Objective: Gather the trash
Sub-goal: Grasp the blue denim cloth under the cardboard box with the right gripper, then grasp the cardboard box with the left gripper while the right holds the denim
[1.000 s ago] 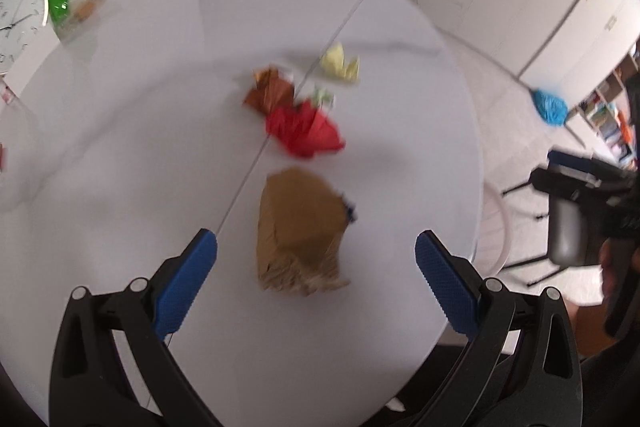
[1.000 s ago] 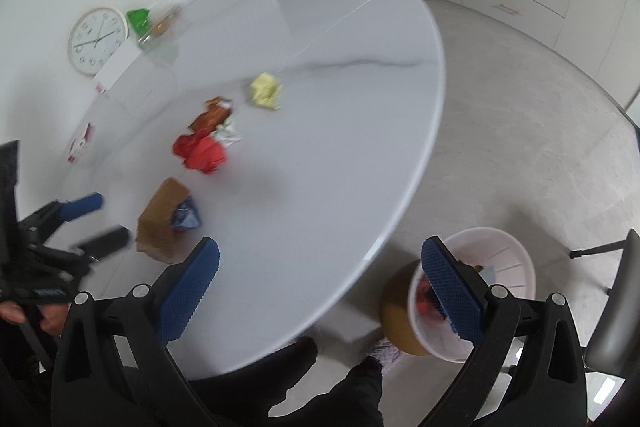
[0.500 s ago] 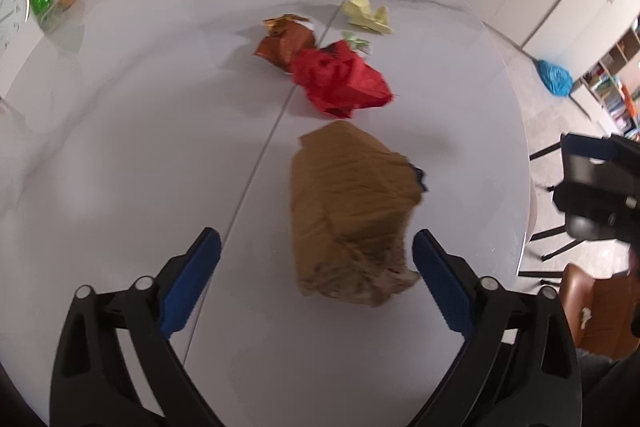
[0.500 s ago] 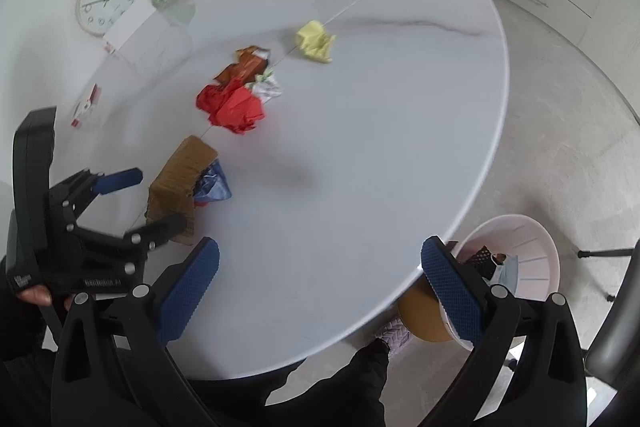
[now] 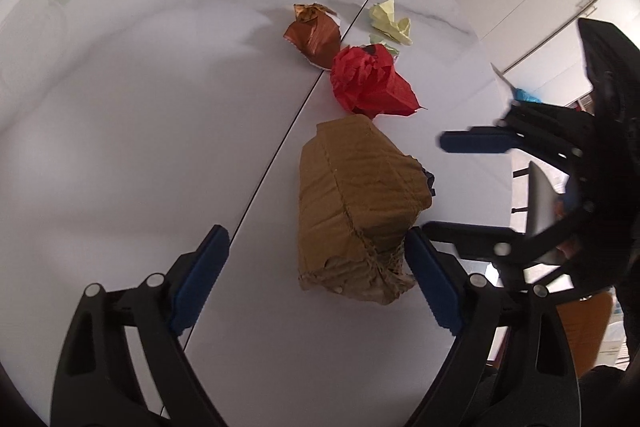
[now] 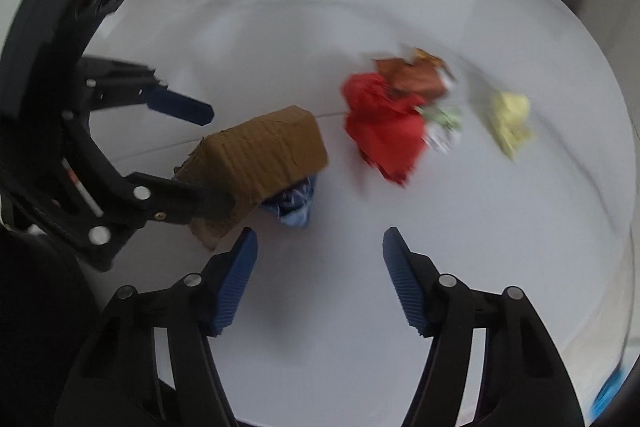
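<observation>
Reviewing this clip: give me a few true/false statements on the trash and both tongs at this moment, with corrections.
1. The left tongs are open, straddling the crumpled cardboard box. True.
2. The right tongs grip the red crumpled paper. False: they are open and hold nothing.
3. The yellow paper wad lies beyond the red paper. True.
4. The brown wrapper sits inside the box. False: it lies on the white table, apart from the box.

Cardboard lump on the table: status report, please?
Both grippers open. Left gripper straddling crushed cardboard, not clamped. Right gripper empty. Blue wrapper tucked beneath.
</observation>
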Tool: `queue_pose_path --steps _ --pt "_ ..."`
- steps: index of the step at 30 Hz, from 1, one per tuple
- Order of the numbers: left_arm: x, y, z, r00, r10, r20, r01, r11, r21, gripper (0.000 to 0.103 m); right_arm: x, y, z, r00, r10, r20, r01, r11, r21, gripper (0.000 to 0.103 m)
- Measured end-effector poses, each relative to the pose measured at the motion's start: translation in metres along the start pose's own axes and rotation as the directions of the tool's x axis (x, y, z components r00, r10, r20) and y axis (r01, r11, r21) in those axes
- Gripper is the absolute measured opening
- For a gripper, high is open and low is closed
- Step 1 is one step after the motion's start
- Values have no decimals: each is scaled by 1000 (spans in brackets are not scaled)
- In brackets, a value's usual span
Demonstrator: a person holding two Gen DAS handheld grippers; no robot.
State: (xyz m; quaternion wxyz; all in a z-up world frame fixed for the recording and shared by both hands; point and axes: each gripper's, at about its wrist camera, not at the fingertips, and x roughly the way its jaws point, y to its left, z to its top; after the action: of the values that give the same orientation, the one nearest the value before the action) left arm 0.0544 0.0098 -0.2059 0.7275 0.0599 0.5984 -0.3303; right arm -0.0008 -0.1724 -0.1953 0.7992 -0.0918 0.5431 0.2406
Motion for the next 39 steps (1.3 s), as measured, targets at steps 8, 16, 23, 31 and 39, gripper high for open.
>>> queue_pose_path --steps 8,16,23,31,39 --pt "-5 20 -6 997 -76 -27 75 996 -57 76 20 3 25 996 76 -39 -80 992 -97 43" --pt "-8 25 -5 994 -106 -17 104 991 -81 61 14 5 26 992 110 -56 -113 993 -39 17" --pt "2 17 6 995 -93 -19 91 991 -94 61 -5 -10 -1 994 95 -49 -90 992 87 16" --pt "-8 -11 24 998 -40 47 41 999 -27 85 -26 -11 -29 995 100 -18 -95 980 173 15" --pt "18 -39 52 999 46 19 -48 989 137 91 -60 -28 -60 994 84 73 -102 950 294 15"
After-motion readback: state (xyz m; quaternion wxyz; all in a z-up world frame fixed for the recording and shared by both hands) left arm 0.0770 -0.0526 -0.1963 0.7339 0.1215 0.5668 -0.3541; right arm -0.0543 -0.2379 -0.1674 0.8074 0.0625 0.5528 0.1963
